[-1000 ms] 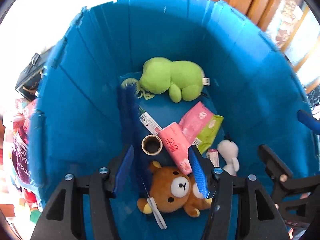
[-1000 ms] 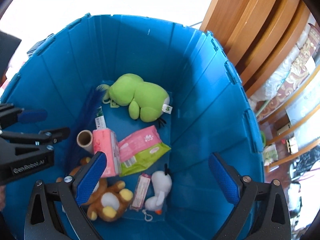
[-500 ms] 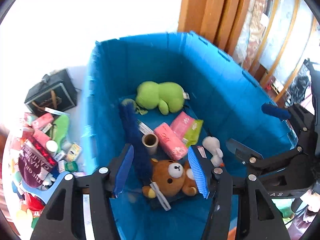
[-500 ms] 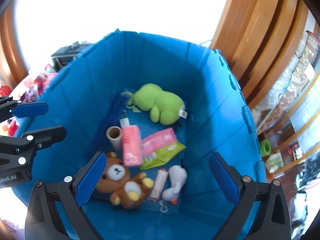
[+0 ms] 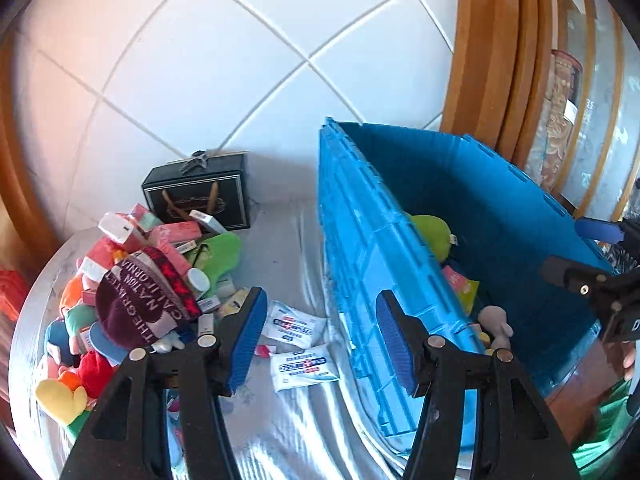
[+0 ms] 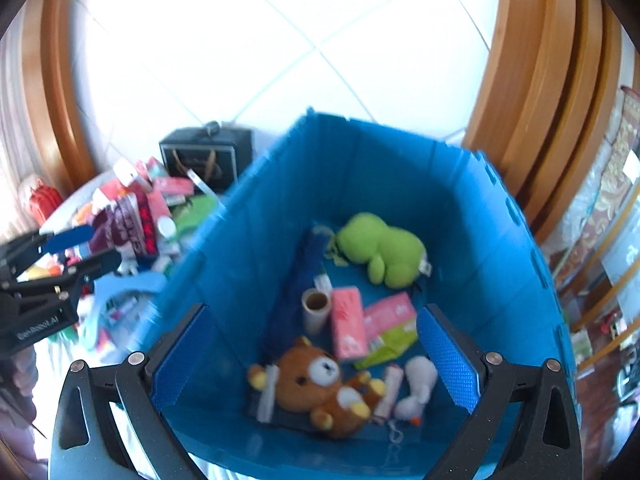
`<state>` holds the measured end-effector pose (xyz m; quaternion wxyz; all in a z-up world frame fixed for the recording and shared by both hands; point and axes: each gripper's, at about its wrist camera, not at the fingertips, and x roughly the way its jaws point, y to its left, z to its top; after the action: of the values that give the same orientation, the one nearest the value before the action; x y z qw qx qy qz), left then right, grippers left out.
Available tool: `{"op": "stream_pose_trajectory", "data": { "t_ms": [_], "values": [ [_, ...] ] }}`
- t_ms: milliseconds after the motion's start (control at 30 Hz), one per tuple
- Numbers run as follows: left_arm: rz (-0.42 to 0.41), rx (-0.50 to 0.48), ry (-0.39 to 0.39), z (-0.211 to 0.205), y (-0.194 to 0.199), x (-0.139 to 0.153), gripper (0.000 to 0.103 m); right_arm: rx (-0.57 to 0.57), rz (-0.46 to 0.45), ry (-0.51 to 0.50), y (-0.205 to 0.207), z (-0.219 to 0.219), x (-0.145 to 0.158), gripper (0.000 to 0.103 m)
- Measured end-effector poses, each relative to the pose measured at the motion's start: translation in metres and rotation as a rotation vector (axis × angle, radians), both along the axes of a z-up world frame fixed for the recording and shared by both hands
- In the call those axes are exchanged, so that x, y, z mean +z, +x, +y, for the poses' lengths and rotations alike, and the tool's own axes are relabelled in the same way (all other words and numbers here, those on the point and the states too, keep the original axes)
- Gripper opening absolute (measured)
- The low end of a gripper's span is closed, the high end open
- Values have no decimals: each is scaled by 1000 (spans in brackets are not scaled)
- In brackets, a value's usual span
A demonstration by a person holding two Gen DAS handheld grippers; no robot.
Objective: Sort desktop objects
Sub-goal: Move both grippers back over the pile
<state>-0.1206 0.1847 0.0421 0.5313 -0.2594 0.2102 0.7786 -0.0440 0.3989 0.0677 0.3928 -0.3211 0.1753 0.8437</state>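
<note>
A blue crate (image 5: 360,248) (image 6: 500,240) stands on the table. It holds a brown bear plush (image 6: 320,380), a green plush (image 6: 380,248), pink packs (image 6: 348,324), a cardboard tube (image 6: 316,304) and a white plush (image 6: 416,384). A pile of loose objects (image 5: 140,280) (image 6: 136,216) lies left of the crate, with a maroon beanie (image 5: 140,300) on top. My left gripper (image 5: 320,332) is open and empty above the table by the crate's left wall. My right gripper (image 6: 312,356) is open and empty above the crate.
A black gift box (image 5: 200,196) stands behind the pile. Two white wipe packs (image 5: 296,344) lie on the silver tablecloth (image 5: 288,432) between the pile and the crate. A wooden frame (image 5: 500,52) rises behind the crate on the right. A white tiled wall (image 5: 240,60) is behind.
Both grippers have risen out of the crate. The left one has swung left, so it now looks over the crate's left wall and the pile. Both stay open and empty.
</note>
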Motion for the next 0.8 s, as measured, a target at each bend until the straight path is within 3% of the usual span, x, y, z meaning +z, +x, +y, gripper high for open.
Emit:
{"op": "stream_pose_trajectory", "data": {
  "t_ms": [167,300,400,600,767,800],
  "values": [
    [-15,72,6,-43,-58,-13,56,30,66,36,-38,-26,21,103],
    [2,149,-30,-74,-107,-31,56,63,110,48,-82,-45,31,103],
    [-37,196,-53,-96,-147,-45,56,101,135,43,-120,-58,32,103],
    [-69,284,-96,-135,-223,-67,56,124,148,-45,-196,-65,7,103],
    [-91,371,-117,-154,-284,-77,56,101,84,-112,-245,-60,-23,103],
    [-95,349,-125,-154,-293,-78,56,95,76,-126,-251,-56,-30,103]
  ]
}}
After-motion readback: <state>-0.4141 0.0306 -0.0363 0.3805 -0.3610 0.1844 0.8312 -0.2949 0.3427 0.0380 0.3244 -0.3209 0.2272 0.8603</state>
